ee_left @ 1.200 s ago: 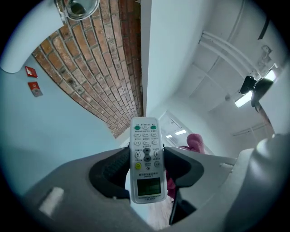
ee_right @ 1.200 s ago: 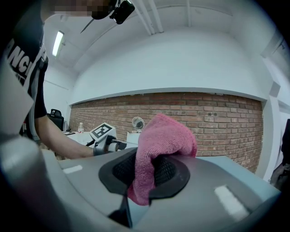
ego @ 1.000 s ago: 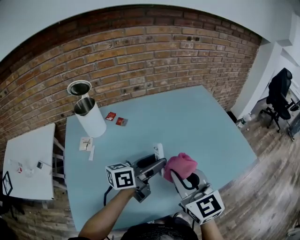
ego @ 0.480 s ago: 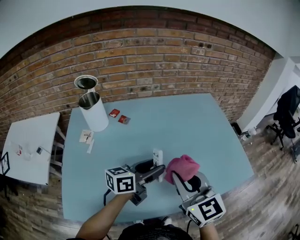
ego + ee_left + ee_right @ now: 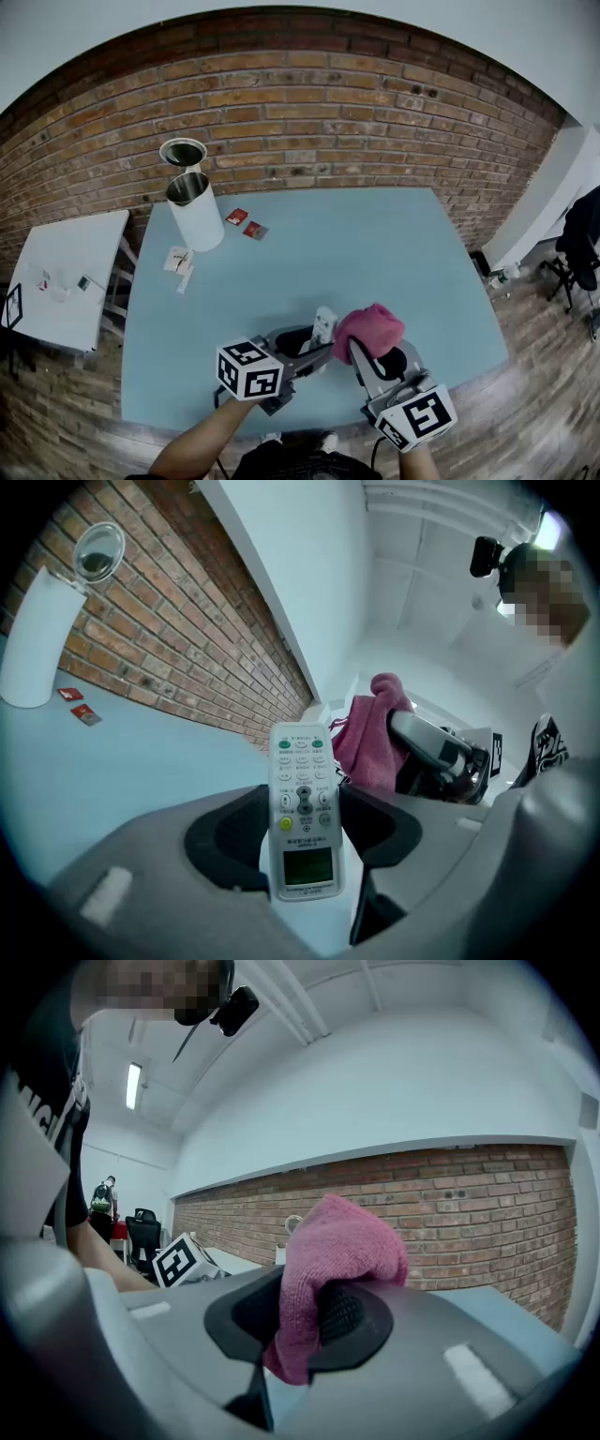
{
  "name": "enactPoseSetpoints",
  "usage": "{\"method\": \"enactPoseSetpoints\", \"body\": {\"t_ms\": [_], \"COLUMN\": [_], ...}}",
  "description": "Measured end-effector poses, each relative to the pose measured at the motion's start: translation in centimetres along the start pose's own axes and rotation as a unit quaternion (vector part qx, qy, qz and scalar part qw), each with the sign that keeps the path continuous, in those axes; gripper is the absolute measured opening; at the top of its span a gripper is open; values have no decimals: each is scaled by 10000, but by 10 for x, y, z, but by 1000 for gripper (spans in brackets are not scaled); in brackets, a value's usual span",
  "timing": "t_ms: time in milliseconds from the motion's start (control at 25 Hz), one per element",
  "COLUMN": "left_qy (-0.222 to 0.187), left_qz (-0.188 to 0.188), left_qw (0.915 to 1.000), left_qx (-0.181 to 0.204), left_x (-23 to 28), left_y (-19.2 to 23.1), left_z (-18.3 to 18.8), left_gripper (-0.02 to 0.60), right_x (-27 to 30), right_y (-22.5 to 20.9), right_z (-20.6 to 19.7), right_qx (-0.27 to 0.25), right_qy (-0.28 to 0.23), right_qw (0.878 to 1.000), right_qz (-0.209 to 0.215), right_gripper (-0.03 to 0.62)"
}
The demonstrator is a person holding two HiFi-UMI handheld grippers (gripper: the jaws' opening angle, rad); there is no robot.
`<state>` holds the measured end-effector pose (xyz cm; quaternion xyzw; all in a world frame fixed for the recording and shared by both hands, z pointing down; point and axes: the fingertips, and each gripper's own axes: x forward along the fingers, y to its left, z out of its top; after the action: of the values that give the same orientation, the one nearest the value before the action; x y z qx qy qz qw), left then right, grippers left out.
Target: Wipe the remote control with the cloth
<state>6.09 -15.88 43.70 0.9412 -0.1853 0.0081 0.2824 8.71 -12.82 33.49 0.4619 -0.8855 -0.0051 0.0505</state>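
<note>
A white remote control (image 5: 302, 810) with a small screen and buttons stands between the jaws of my left gripper (image 5: 314, 349), which is shut on it and holds it above the blue table (image 5: 375, 244). The remote (image 5: 323, 328) sticks out toward the right gripper. My right gripper (image 5: 370, 352) is shut on a bunched pink cloth (image 5: 369, 328). The cloth (image 5: 333, 1269) bulges out over the jaws. In the left gripper view the cloth (image 5: 370, 738) sits just right of the remote's far end, close to it; I cannot tell if they touch.
A white cylindrical bin (image 5: 195, 214) with its lid up stands at the table's back left. Small red packets (image 5: 246, 223) and paper slips (image 5: 178, 262) lie near it. A white side table (image 5: 66, 281) is at left, and a brick wall (image 5: 300, 141) runs behind.
Both grippers have shifted slightly in the view, and the left gripper has rolled, tilting the remote. The cloth stays beside the remote's far end. Both grips are unchanged.
</note>
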Motion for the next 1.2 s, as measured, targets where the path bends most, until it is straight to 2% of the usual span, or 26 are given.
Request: {"method": "enactPoseSetpoints", "body": {"t_ms": [320, 480, 720, 960, 1200], "left_qy": [239, 342, 505, 646, 747], "left_qz": [97, -20, -188, -520, -925], "left_qw": [9979, 9964, 9922, 9859, 9806], "left_qx": [596, 778, 1127, 1453, 1561], "left_x": [-2, 0, 4, 8, 7], "left_y": [-9, -17, -29, -46, -62], "left_z": [-9, -10, -13, -15, -19], "left_gripper": [235, 235, 236, 236, 236], "right_x": [-8, -8, -4, 1, 5], "right_y": [-13, -27, -35, -40, -39], "right_z": [9, 20, 34, 40, 39], "right_qx": [179, 409, 326, 128, 54], "right_qy": [-188, -373, -482, -464, -401], "right_qw": [9997, 9985, 9983, 9988, 9987], "right_qz": [-45, -42, 9, 130, 317], "right_gripper": [64, 64, 64, 64, 64]}}
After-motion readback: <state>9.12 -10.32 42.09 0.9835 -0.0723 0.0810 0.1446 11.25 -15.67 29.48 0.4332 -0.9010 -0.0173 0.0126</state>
